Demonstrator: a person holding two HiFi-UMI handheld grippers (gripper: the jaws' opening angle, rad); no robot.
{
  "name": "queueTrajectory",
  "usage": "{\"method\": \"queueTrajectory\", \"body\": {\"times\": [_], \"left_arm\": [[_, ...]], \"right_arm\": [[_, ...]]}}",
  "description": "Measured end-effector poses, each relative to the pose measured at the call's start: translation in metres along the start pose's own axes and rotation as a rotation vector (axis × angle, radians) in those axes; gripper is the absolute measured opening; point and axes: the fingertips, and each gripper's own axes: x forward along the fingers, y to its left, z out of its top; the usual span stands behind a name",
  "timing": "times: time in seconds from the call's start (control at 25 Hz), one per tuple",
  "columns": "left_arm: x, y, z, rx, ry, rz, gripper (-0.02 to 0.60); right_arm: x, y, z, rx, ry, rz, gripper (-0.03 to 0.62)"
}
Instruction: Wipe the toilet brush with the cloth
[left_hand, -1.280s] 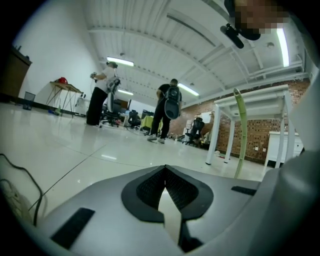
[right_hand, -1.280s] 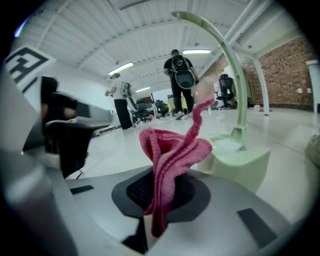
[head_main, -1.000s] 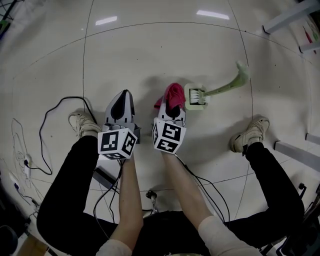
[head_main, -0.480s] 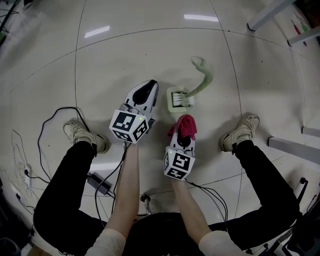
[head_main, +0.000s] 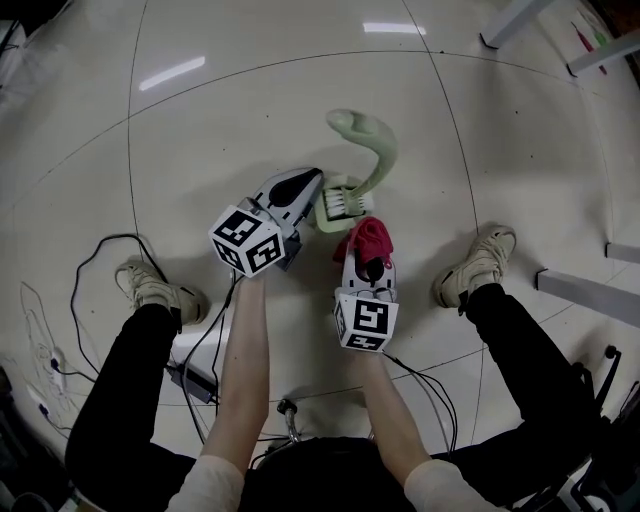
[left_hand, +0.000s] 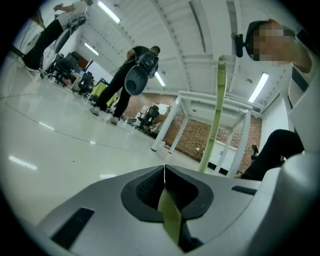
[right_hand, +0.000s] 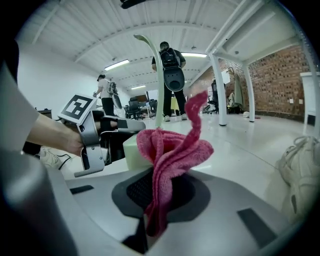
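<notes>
Floor (head_main: 250, 90) is glossy white tile with ceiling lights mirrored in it. Cables (head_main: 90, 262) trail off at the left, near one shoe (head_main: 150, 287). The gripper views show a big open room with a brick wall (left_hand: 187, 135) at the back, white table legs (left_hand: 167, 125) and a few people standing about.

The brush (head_main: 345, 204) is pale green. Its head sits low by the floor, between and just ahead of the two grippers. The handle (left_hand: 218, 110) rises from it and curves over at the top.

The left gripper (head_main: 305, 185) is at the brush head's left side. Its jaws are closed down to a slit, pinching a thin pale-green strip of the brush between the pads.

The right gripper (head_main: 366, 268) sits just behind and right of the head, pointing at it. Its jaws are clamped on the pink cloth (right_hand: 167, 150), which bunches up out of them with one corner standing free. The cloth's front edge is right beside the brush head. I can't tell whether it actually touches; the right gripper view shows it overlapping the green block, with the left gripper just beyond.
</notes>
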Motion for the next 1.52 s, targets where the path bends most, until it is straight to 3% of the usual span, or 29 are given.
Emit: {"method": "queueTrajectory", "body": {"times": [0.4,0.64,0.8,0.88,0.96,1.12,1.24,1.52], "left_arm": [[-0.029,-0.035,-0.022,0.019,0.095,-0.085,0.006],[-0.054,-0.071,-0.043,-0.026,0.099,-0.067,0.006],[-0.066,-0.082,-0.043,-0.007,0.084,-0.06,0.006],[-0.068,-0.068,-0.029,0.022,0.055,-0.009,0.008],[-0.062,-0.051,-0.016,0.048,0.053,0.025,0.066],[-0.035,-0.031,-0.006,0.094,0.094,0.009,0.066],[-0.018,-0.032,-0.018,0.12,0.156,-0.02,0.066],[-0.024,-0.051,-0.034,0.011,0.128,-0.077,0.064]], "right_arm": [[0.005,-0.034,0.005,-0.036,0.001,0.049,0.032],[0.02,-0.047,0.027,-0.067,-0.031,0.116,0.032],[0.022,-0.044,0.041,-0.127,-0.037,0.128,0.032],[0.011,-0.043,0.041,-0.105,-0.043,0.108,0.032],[-0.005,-0.042,0.037,-0.06,-0.042,0.077,0.032],[-0.04,-0.025,0.011,0.075,-0.017,0.01,0.032],[-0.045,-0.009,-0.004,0.12,0.007,0.029,0.032],[-0.025,-0.027,0.006,0.083,-0.011,0.064,0.031]]}}
